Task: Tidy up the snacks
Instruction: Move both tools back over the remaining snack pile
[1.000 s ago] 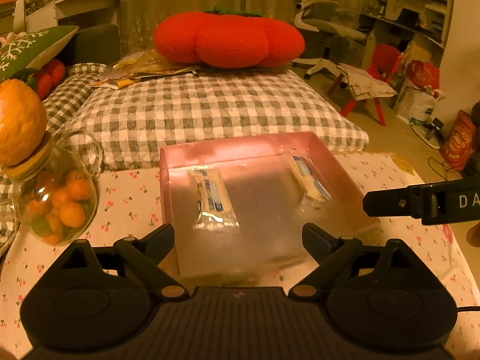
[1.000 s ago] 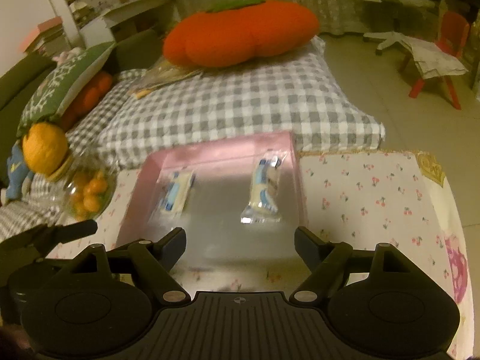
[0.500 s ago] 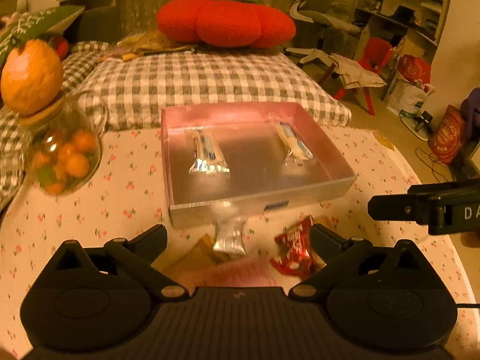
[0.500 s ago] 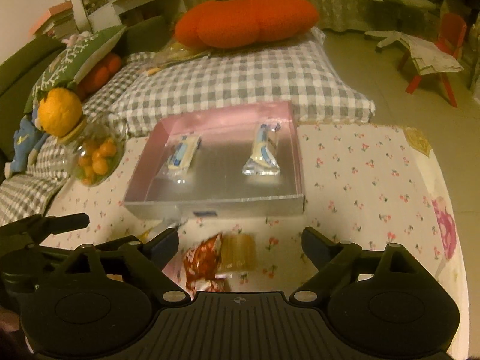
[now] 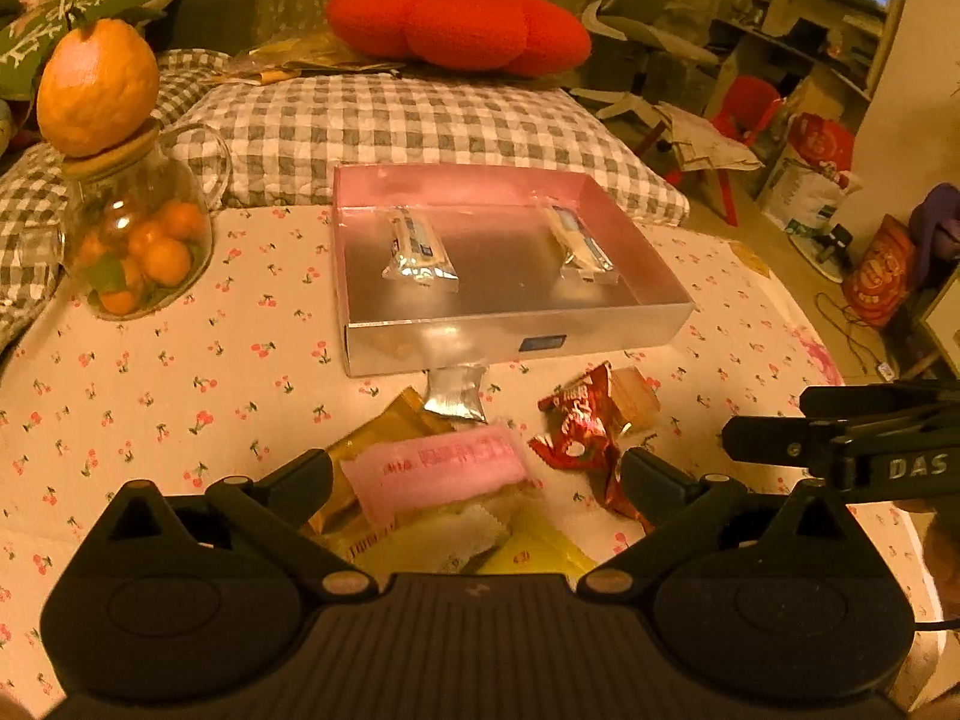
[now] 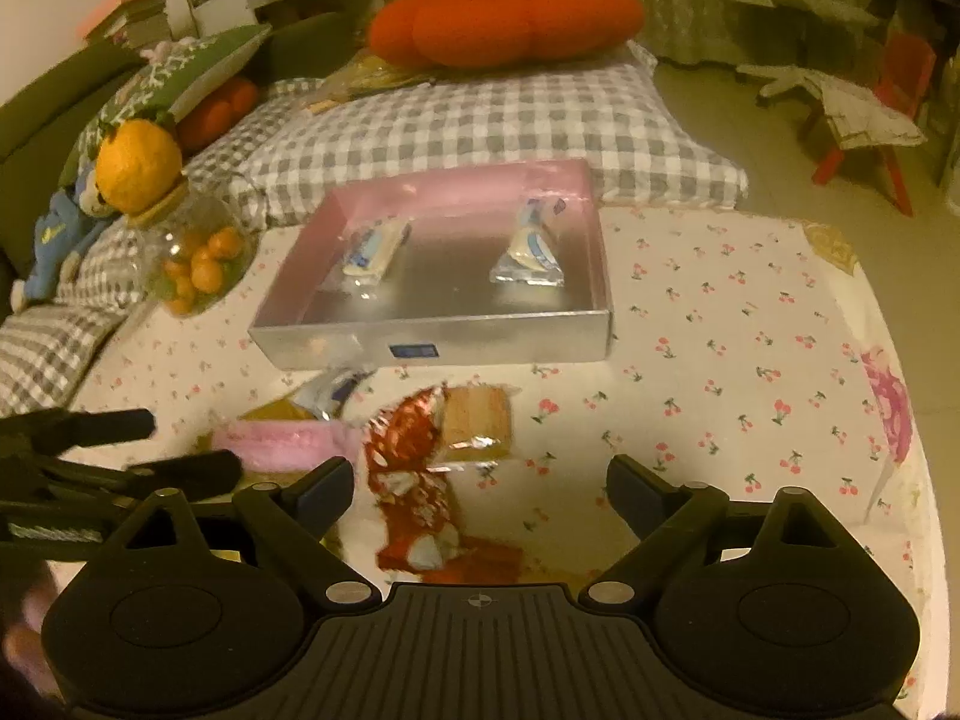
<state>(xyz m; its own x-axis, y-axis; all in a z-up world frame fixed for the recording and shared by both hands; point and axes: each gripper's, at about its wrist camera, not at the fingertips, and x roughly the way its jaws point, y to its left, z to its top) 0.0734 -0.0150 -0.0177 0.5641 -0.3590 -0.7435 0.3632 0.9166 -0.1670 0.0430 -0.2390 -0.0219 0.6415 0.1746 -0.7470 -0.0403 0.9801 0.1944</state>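
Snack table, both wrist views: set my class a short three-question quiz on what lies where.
1. How many wrapped snacks lie inside the silver box?
2. True or false: the pink packet lies inside the box.
3. What sits on top of the glass jar: A an orange fruit, B a red cushion, C a snack?

Key: 1 two; 2 false, it lies on the tablecloth before the box; 3 A.

White letters "DAS" stand on the black right hand-held gripper (image 5: 780,450); the pink snack packet's (image 5: 444,462) print is unreadable.
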